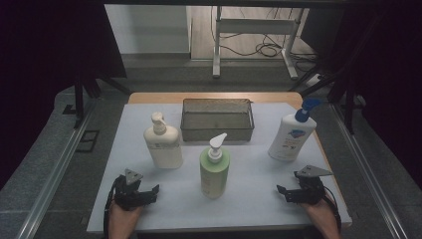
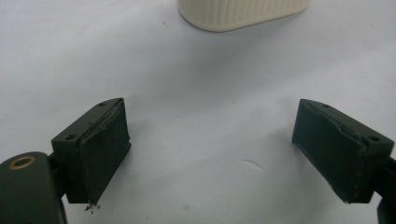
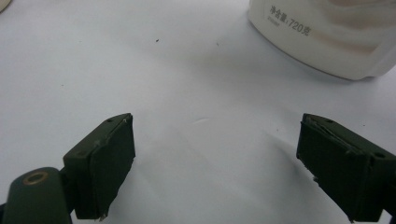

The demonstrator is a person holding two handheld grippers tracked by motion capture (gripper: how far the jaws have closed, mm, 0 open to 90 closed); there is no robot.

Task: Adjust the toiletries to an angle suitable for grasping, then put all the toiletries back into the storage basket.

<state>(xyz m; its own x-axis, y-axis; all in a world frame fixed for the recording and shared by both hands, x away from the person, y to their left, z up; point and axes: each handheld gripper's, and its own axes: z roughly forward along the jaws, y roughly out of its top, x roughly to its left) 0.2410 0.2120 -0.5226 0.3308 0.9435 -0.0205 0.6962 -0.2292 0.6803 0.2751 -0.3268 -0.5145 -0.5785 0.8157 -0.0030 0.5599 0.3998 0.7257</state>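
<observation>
White table cover [image 1: 259, 194], dim room, prob. cables behind; both grippers' jaws wide, empty.

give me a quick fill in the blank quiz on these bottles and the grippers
1. The number of pump bottles standing on the table is ____.
2. The white bottle at the right has a pump head coloured ____.
3. The bottle nearest the wire basket's front edge, midway between the cream bottle and the white one, is coloured ____.
4. The jaws of the left gripper and the right gripper stand ____, with nothing between them.

Missing words: three; blue; green; open
</observation>
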